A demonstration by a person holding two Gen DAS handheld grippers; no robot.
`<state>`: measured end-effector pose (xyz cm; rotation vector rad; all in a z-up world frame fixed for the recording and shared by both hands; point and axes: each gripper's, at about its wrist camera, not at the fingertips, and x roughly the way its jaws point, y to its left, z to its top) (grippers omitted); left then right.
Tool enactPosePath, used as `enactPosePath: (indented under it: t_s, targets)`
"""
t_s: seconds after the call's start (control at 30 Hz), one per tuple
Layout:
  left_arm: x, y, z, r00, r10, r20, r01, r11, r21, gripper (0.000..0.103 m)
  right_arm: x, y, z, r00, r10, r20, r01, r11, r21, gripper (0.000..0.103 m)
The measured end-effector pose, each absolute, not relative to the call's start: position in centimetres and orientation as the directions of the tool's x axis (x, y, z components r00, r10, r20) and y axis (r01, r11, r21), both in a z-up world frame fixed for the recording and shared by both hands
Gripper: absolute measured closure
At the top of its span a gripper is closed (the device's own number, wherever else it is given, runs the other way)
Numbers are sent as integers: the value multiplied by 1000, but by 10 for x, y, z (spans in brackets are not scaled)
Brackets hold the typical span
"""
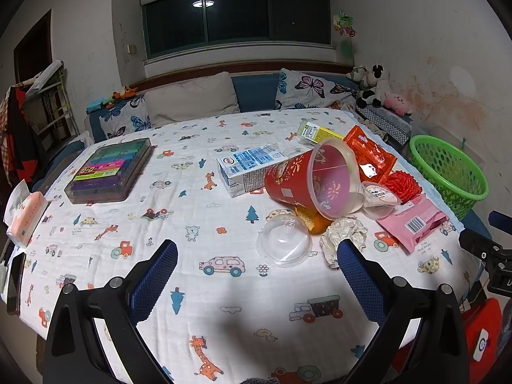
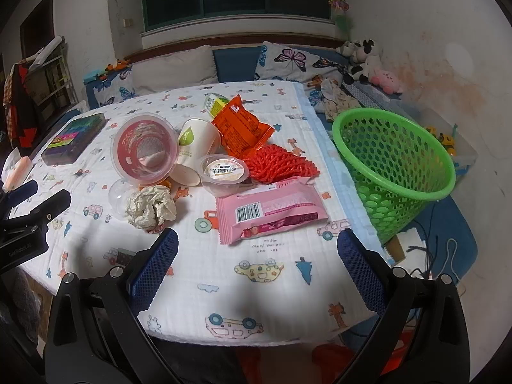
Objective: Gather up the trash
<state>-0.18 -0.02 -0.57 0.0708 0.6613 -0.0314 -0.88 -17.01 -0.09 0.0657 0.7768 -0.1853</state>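
Note:
Trash lies on the printed tablecloth (image 1: 192, 198): a tipped red plastic cup (image 1: 307, 179), a milk carton (image 1: 246, 166), a clear dome lid (image 1: 283, 240), crumpled paper (image 1: 344, 233), a pink wrapper (image 2: 272, 211), an orange wrapper (image 2: 240, 128), red netting (image 2: 278, 163), a jelly cup (image 2: 222, 172) and a white paper cup (image 2: 196, 147). A green basket (image 2: 393, 163) stands off the table's right edge. My left gripper (image 1: 257, 262) is open above the near tablecloth, just short of the dome lid. My right gripper (image 2: 257, 256) is open, just short of the pink wrapper.
A box of coloured pens (image 1: 110, 169) lies on the table's far left, a tissue pack (image 1: 25, 217) at the left edge. A sofa with butterfly cushions (image 1: 310, 89) and plush toys (image 1: 371, 83) stands behind. Cables (image 2: 438, 256) lie on the floor at right.

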Motion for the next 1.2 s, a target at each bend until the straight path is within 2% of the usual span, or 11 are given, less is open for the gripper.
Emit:
enactPosePath:
  t_s: [1.2]
  targets:
    - [6, -3, -6, 780, -10, -626, 54, 997, 52, 6, -3, -171, -3, 695, -134, -706, 184, 983, -5, 4]
